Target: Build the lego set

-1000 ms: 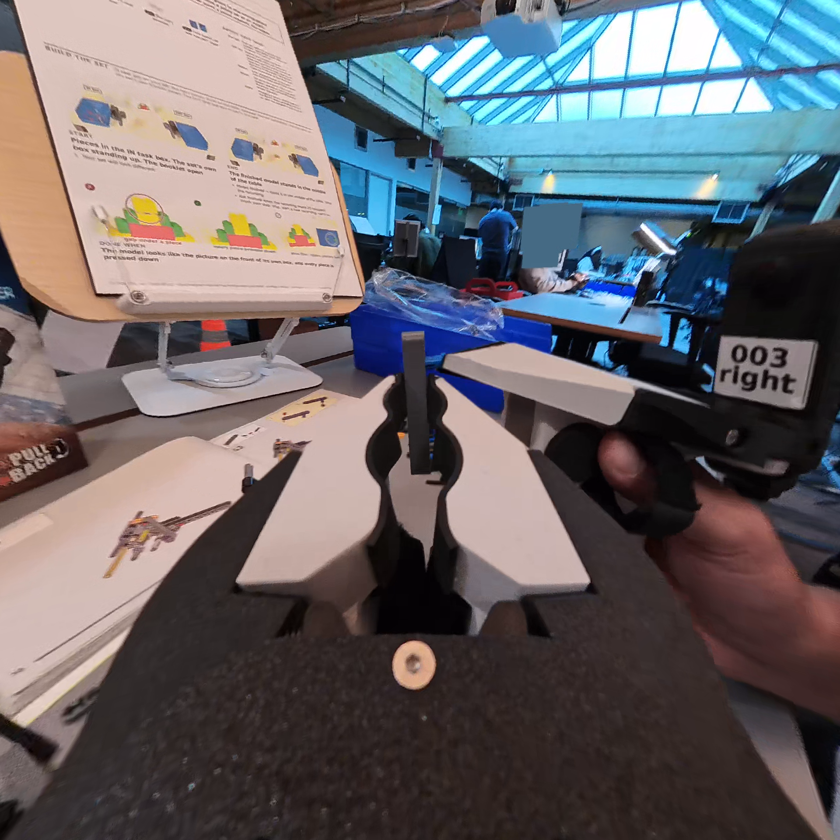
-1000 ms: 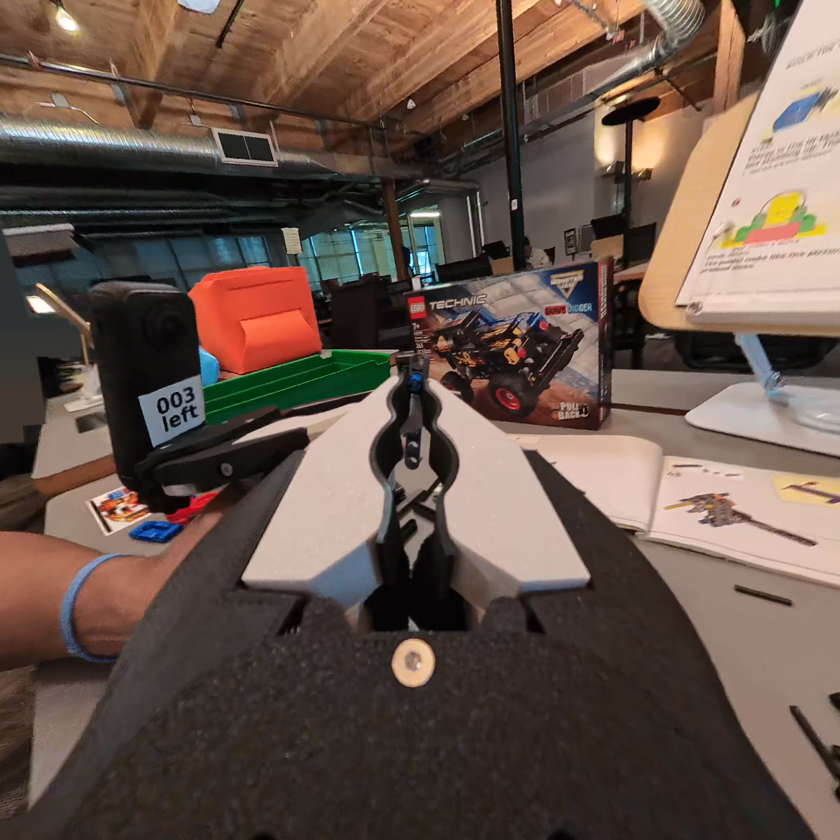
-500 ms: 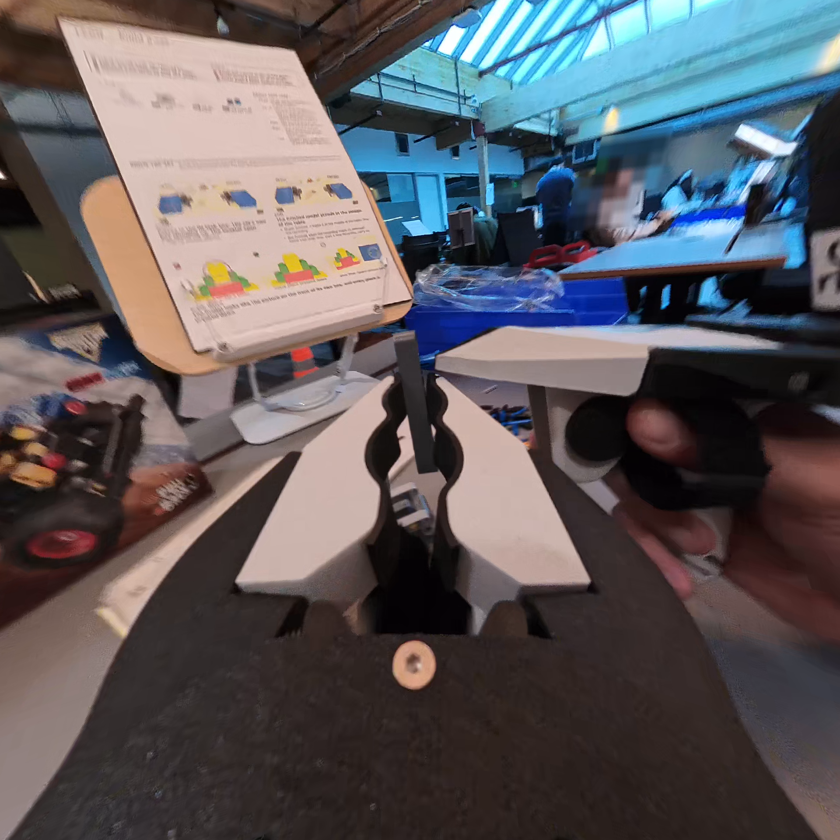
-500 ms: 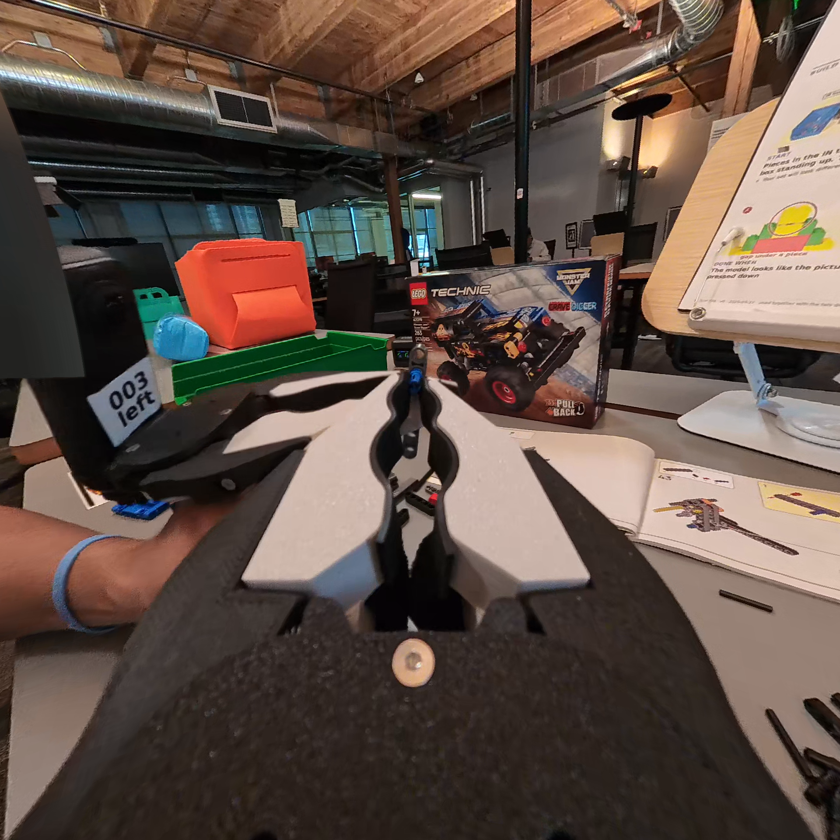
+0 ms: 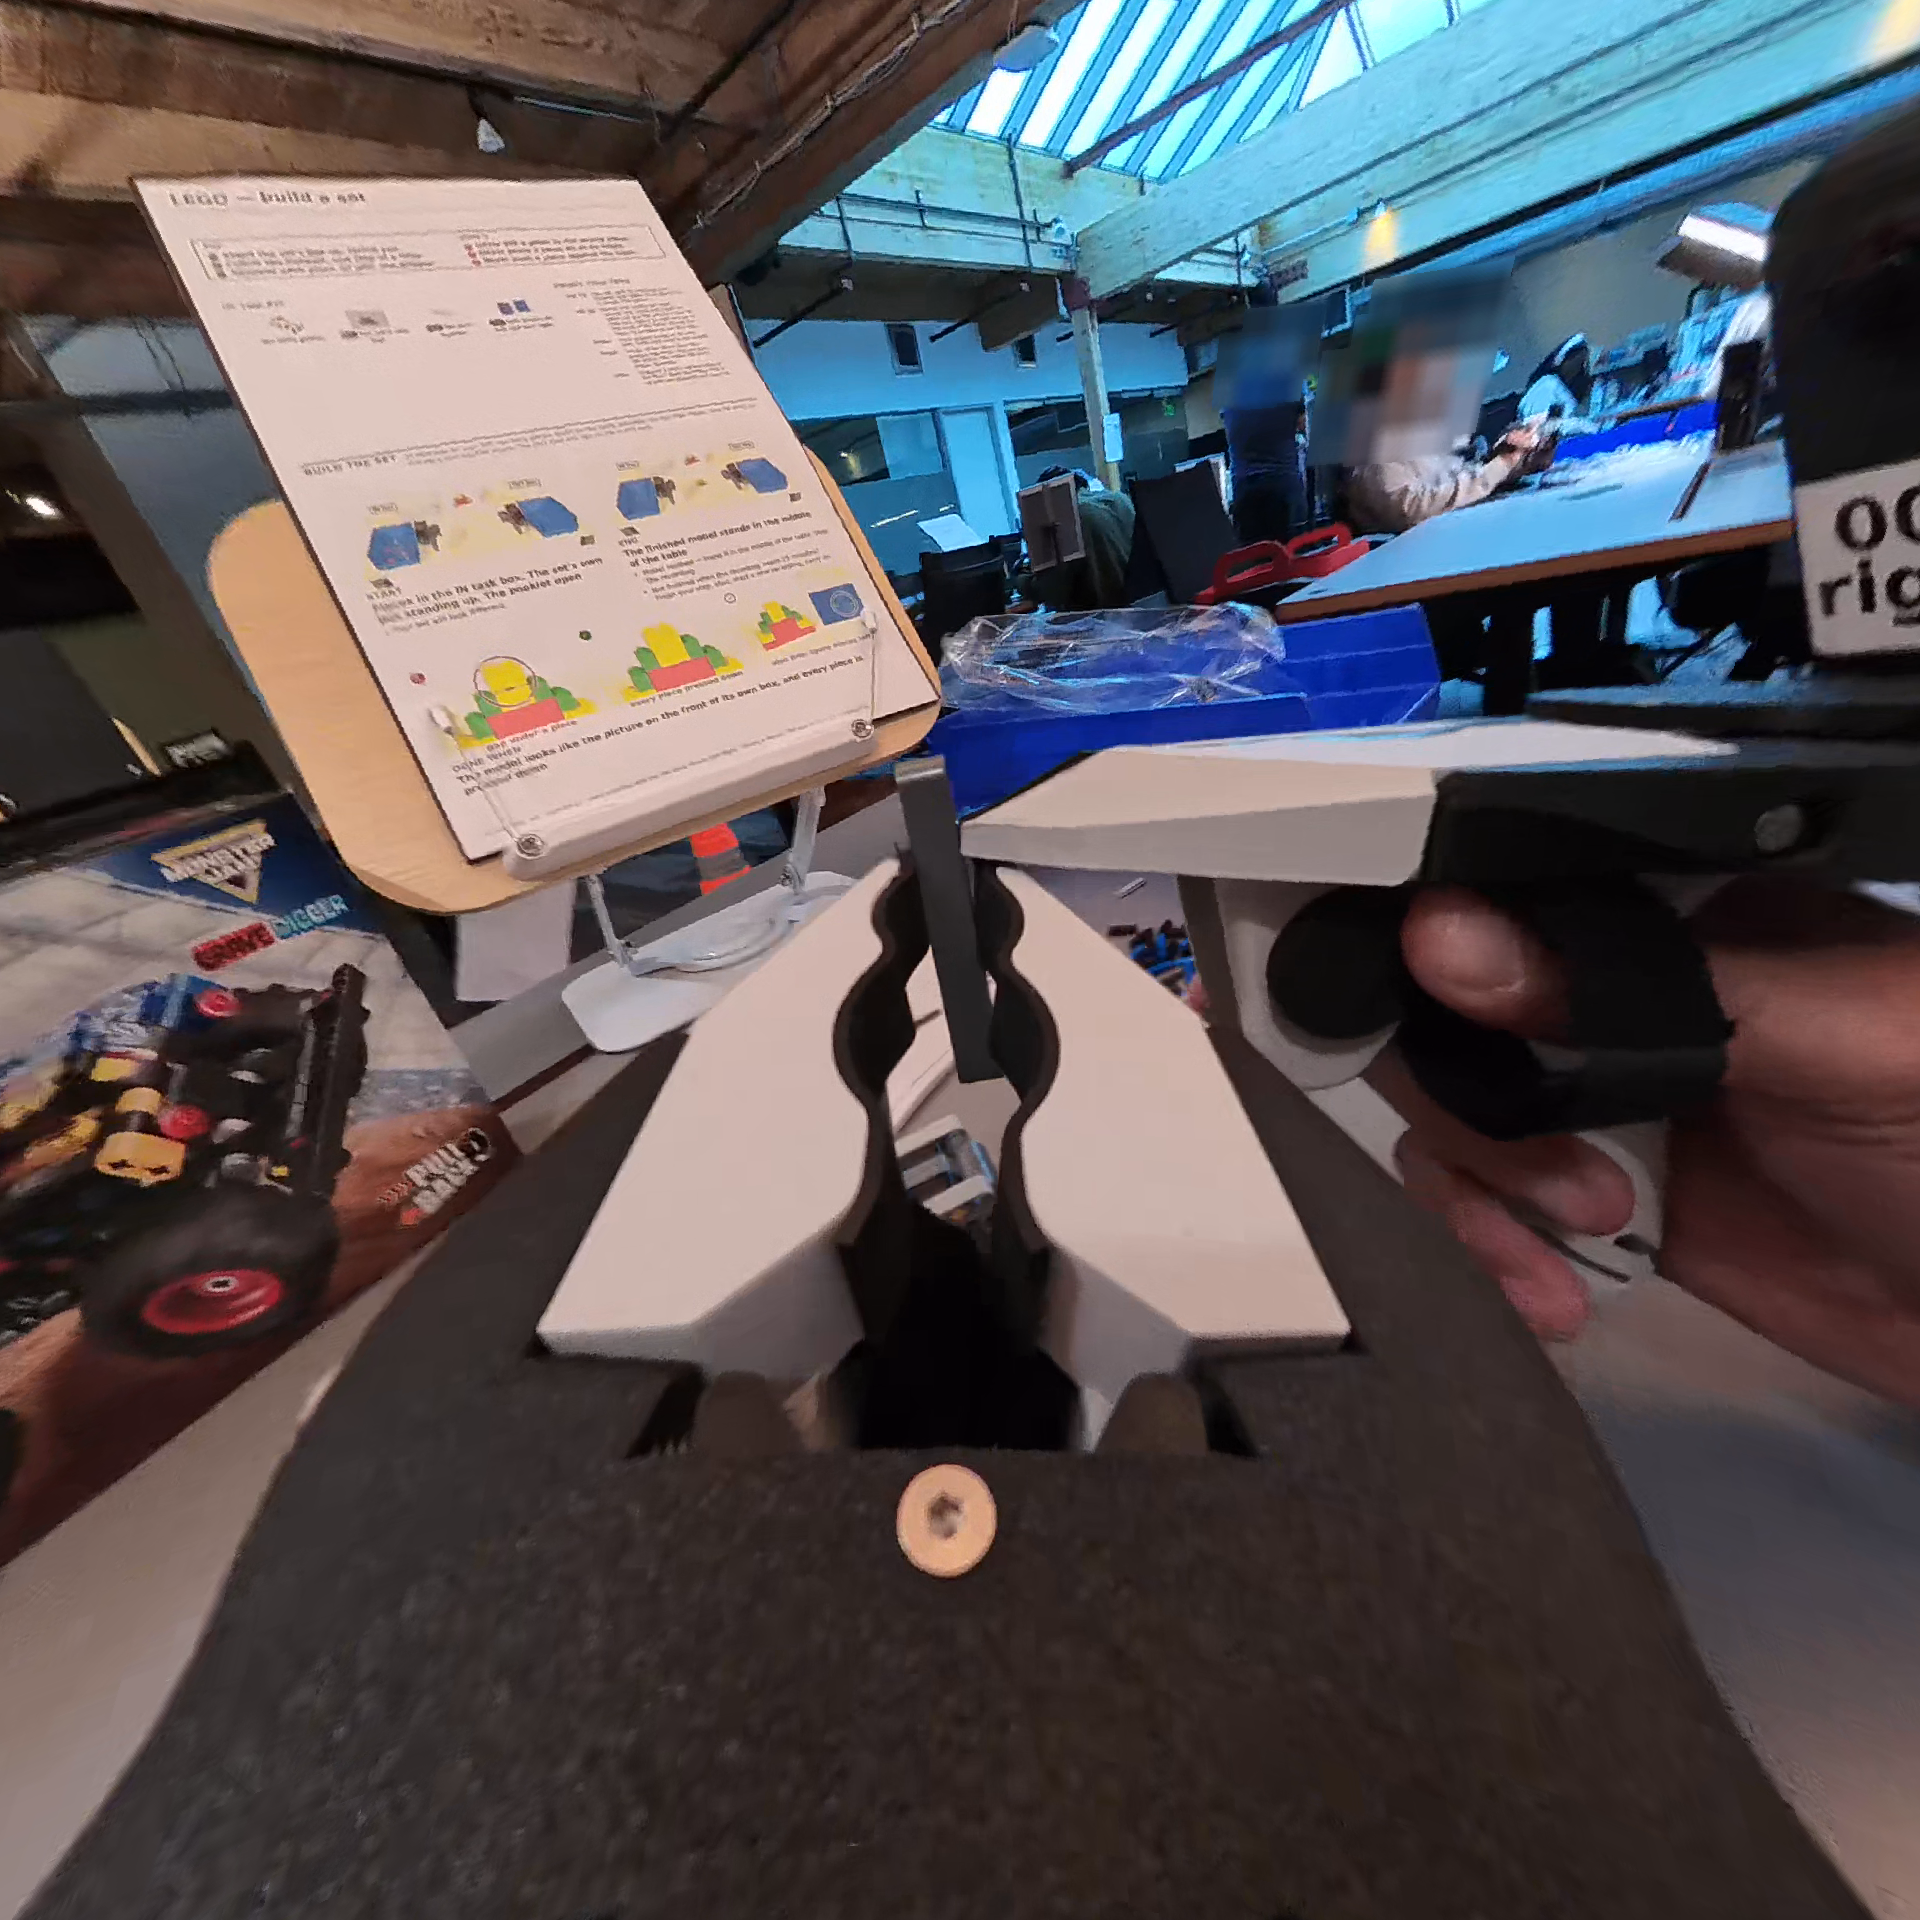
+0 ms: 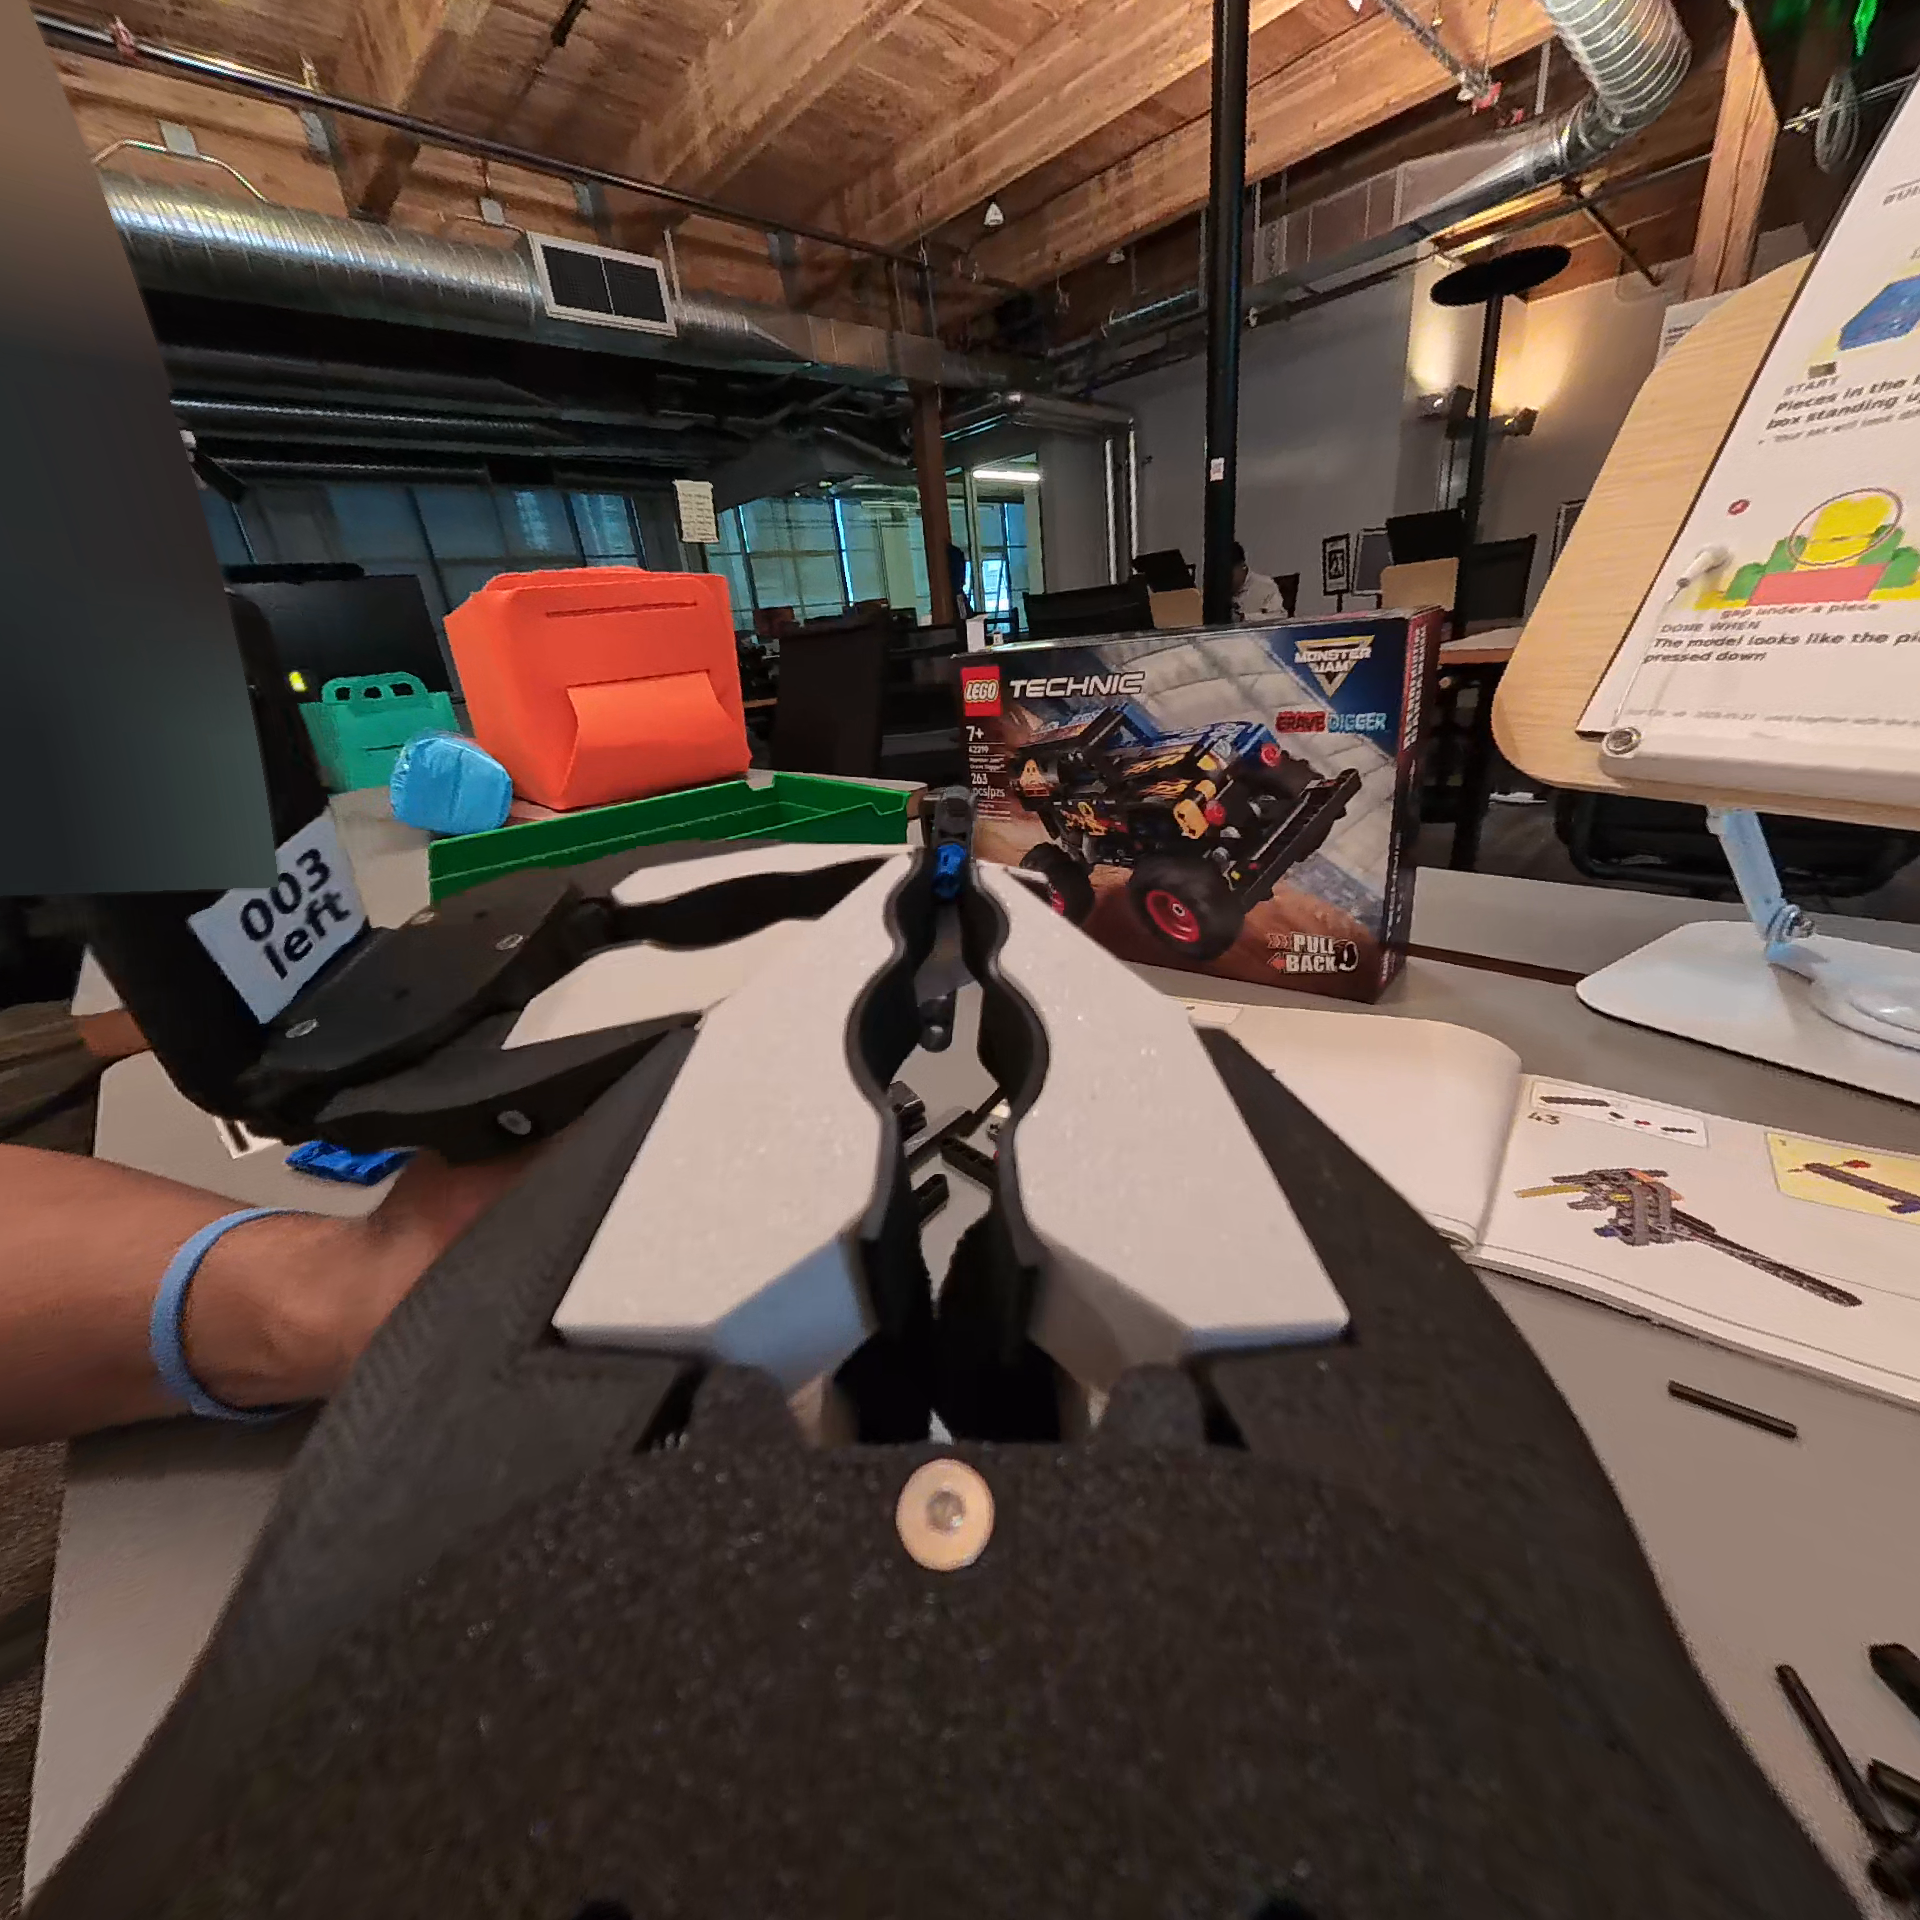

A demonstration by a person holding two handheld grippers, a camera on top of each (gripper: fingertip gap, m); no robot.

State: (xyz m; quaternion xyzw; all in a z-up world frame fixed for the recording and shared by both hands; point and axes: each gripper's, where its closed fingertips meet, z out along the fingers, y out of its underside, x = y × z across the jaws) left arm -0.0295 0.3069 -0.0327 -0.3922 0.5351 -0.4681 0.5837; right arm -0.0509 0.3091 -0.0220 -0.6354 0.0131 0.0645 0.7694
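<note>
One grey table (image 6: 1621,1455), open booklet (image 6: 1351,1122), timber-ceilinged workshop beyond.

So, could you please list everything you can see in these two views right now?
set box: one, blue and black, standing at the table's back
instruction booklet: one, white, open on the table
sheet stand: one, wooden, right of the box
orange box: one, behind the green tray
blue bin: one, plastic-covered
left gripper: shut on a grey beam
right gripper: shut on a black piece with blue pin
</note>
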